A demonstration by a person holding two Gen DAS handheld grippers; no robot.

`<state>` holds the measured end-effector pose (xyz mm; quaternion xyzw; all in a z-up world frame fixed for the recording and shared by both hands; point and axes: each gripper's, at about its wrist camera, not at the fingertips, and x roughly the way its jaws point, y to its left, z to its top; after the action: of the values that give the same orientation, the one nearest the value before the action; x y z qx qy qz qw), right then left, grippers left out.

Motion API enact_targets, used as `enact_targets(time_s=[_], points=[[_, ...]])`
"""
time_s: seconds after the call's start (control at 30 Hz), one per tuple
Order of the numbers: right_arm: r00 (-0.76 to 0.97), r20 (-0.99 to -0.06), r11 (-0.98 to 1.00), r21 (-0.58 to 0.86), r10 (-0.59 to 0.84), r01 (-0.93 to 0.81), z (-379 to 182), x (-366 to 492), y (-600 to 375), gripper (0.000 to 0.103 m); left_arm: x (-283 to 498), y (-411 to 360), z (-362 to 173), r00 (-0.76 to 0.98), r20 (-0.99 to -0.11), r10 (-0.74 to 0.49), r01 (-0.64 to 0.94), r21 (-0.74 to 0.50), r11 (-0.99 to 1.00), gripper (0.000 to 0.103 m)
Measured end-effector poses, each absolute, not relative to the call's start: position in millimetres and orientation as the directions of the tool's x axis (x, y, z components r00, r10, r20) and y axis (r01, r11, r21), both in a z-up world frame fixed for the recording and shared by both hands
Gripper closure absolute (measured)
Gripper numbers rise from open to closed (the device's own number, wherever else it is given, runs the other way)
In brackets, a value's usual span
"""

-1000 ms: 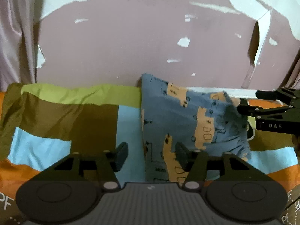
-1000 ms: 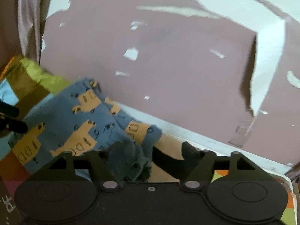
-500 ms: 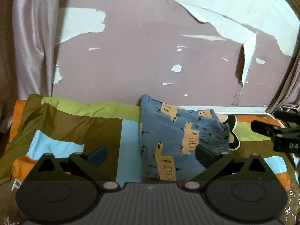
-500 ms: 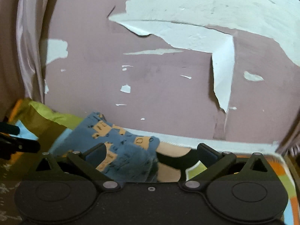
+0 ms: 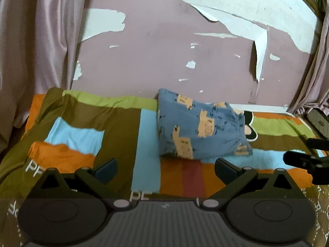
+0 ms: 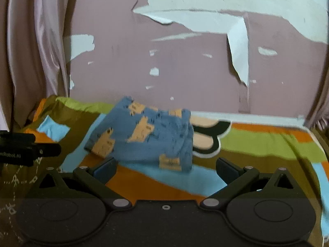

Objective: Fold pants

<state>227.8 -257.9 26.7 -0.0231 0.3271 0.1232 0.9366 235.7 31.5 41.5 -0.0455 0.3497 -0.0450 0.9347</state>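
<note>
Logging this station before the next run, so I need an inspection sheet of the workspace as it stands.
Surface: bed with patchwork bedsheet, wrinkled at the left.
Job's things: blue printed pants, folded into a compact bundle, lying near the wall.
Clutter: nothing seen; a cartoon print shows beside the pants.
Grippers: left gripper and right gripper both open, nothing between the jaws, clear of the pants.
Cables: nothing seen.
Surroundings: pink wall with peeling paint; curtains at both sides.

One pants (image 5: 202, 127), one bedspread (image 5: 82, 119), two curtains (image 5: 41, 41).
</note>
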Motion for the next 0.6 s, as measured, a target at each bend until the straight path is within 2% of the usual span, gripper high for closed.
enact_targets(time_s=[0.27, 0.6], points=[[0.700, -0.679, 0.964, 0.043, 0.221, -0.263, 9, 209, -260, 0.001, 219, 31, 27, 0.717, -0.686, -0.124, 0.073, -0.104, 0.992, 0.000], [0.681, -0.695, 0.962, 0.054, 0.230, -0.269, 5, 210, -261, 0.001, 212, 28, 18, 0.690, -0.711, -0.137, 0.092, -0.102, 0.991, 0.000]])
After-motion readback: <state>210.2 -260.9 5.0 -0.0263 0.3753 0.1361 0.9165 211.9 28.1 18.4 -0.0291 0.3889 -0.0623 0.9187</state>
